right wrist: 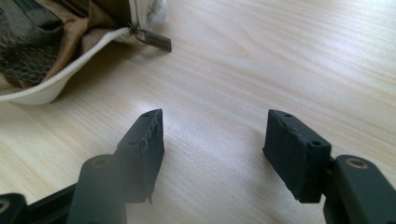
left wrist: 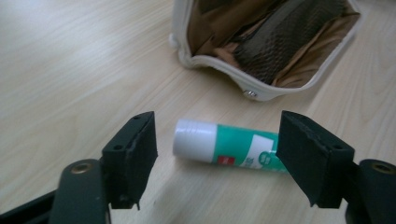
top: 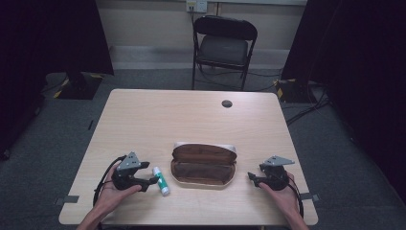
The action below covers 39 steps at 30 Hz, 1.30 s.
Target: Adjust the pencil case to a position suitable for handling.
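A green and white glue stick [top: 161,180] lies on the table just left of an open brown pencil case [top: 203,165] with a white rim. My left gripper [top: 154,180] sits at the stick's left side. In the left gripper view the glue stick [left wrist: 219,147] lies crosswise on the wood between the two black jaws of the left gripper [left wrist: 217,154], whose pads stand apart from it; one end is hidden behind the right jaw. The case [left wrist: 224,65] gapes open beyond. My right gripper [top: 251,177] rests right of the case, and its jaws [right wrist: 215,140] are open over bare wood.
The case's zipper pull [right wrist: 154,41] lies on the table beside its corner [right wrist: 28,93]. A round cable hole [top: 227,103] is near the far edge of the wooden table [top: 167,115]. A black folding chair [top: 224,43] stands behind the table.
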Each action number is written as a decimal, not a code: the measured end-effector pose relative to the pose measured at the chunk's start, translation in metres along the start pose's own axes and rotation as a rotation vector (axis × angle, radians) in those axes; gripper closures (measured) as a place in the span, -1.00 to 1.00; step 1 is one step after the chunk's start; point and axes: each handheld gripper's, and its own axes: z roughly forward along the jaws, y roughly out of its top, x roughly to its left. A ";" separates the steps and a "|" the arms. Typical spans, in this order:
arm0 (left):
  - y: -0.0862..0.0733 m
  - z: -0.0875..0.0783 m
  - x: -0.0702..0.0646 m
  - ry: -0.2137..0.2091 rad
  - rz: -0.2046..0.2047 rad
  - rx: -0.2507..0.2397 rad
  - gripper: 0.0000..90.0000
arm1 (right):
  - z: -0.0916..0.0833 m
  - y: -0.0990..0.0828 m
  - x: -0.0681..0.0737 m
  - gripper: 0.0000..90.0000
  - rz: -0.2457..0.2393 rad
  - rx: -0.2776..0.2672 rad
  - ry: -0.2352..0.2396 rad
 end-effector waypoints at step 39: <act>-0.002 0.017 -0.003 -0.062 0.097 0.063 -0.40 | 0.006 -0.002 0.003 -0.36 0.022 -0.038 -0.033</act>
